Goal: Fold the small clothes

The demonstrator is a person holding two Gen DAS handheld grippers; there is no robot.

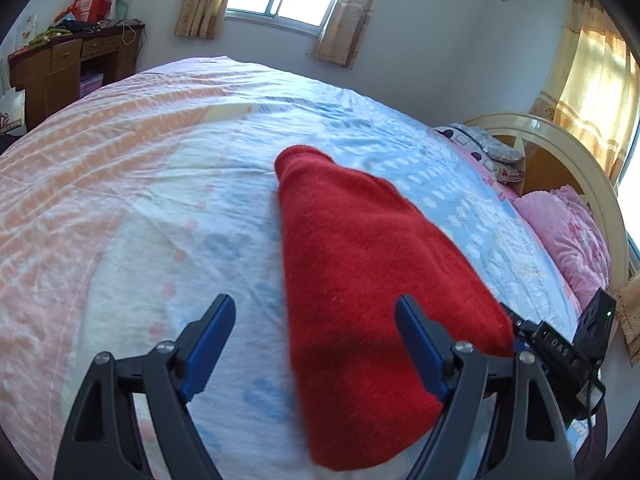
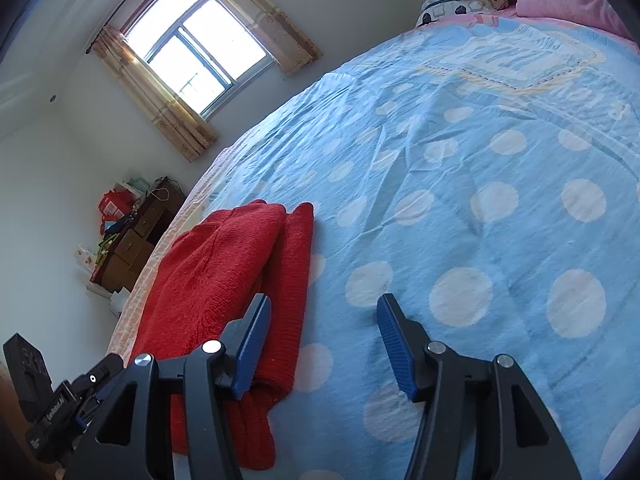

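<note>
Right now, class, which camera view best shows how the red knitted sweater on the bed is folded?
The right wrist view: the red knitted sweater shows its stacked layers and ribbed edge on the blue dotted bedsheet. The left wrist view shows the sweater only as a smooth red shape, layers hidden.

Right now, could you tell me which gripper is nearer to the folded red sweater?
Hard to call: the left gripper hangs open with the red sweater passing between its fingers, unpinched. The right gripper is open too, its left finger over the sweater's edge.
</note>
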